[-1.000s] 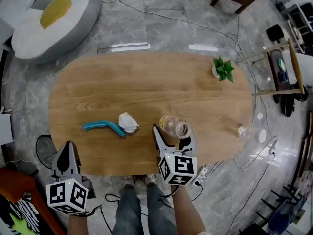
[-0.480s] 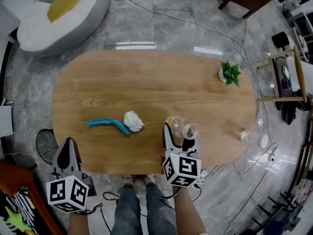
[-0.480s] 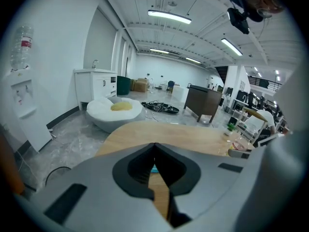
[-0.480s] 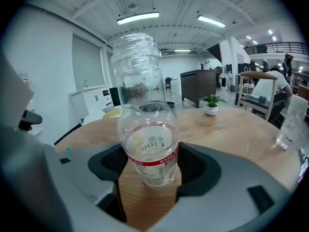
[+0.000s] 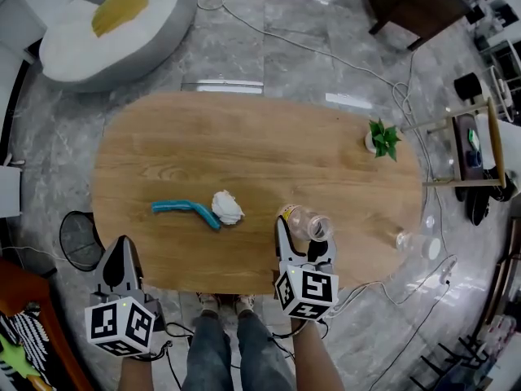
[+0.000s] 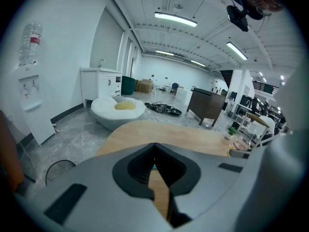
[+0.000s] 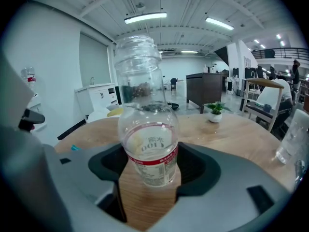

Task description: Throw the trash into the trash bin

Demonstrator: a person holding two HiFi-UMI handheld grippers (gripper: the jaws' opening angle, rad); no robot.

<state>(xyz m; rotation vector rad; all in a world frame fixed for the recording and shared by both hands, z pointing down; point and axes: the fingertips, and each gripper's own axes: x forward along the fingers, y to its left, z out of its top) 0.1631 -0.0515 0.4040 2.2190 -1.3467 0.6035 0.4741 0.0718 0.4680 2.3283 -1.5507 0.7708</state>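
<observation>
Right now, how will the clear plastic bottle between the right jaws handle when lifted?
The clear plastic bottle looks empty, so it is probably light. Its thin walls may dent under the right gripper, whose jaws have just been closing on it. It is round and lying sideways, so it could roll if released.

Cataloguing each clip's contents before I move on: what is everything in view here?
table: one, light wood, centre.
bottle: one, clear with red label, near table edge, between right gripper jaws.
paper wad: one, white, table, left of bottle.
strip: one, blue, bent, beside wad.
potted plant: one, green, table's far right.
clear container: one, table's right end.
bin: one, black mesh, floor left of table.
beanbag: one, white with yellow cushion, floor.
left gripper: one, grey, shut, empty.
right gripper: one, grey, jaws just been closing, on bottle.
</observation>
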